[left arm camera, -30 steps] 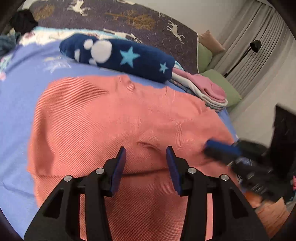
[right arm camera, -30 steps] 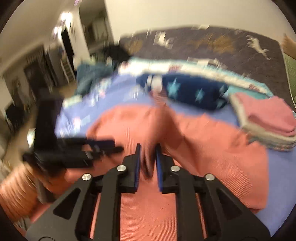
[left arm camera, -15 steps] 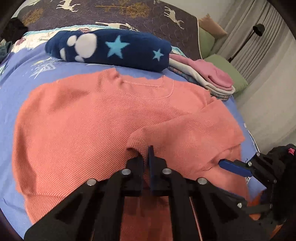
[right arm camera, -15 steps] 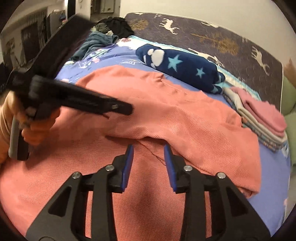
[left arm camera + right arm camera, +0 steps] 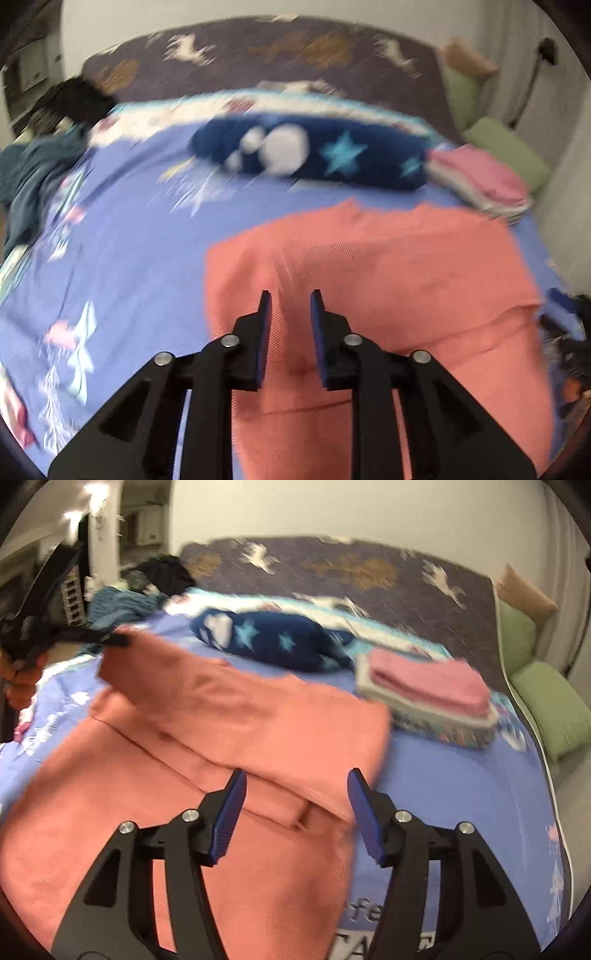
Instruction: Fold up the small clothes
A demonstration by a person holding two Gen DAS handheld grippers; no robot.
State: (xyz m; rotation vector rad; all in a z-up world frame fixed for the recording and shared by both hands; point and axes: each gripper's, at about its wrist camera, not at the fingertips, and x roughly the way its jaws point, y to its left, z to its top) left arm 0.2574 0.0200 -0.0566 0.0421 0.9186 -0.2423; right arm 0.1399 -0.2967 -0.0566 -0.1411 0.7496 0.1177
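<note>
**Side fold of the coral top: letting go cleanly**

Taking the coral top (image 5: 207, 760) as the landmark and moving left to right: at its far left edge, the left gripper (image 5: 290, 299) shows in the right wrist view with a lifted flap draped from its tip. In its own view the jaws are opening, with only a narrow gap and cloth between them; whether the pads still pinch it I cannot tell. The top itself lies on the blue bedsheet (image 5: 122, 236), its folded-over layer crossing the middle.

At the right edge of the top, the right gripper (image 5: 295, 779) hovers with jaws opening wide, nothing clamped, the folded hem just under them. Beyond the top's far edge lie a navy star-print roll (image 5: 273, 642) and, to its right, a folded pile with pink on top (image 5: 428, 686).

To do this well, I judge the flap should be laid edge to edge before release, then the ridge smoothed flat.
</note>
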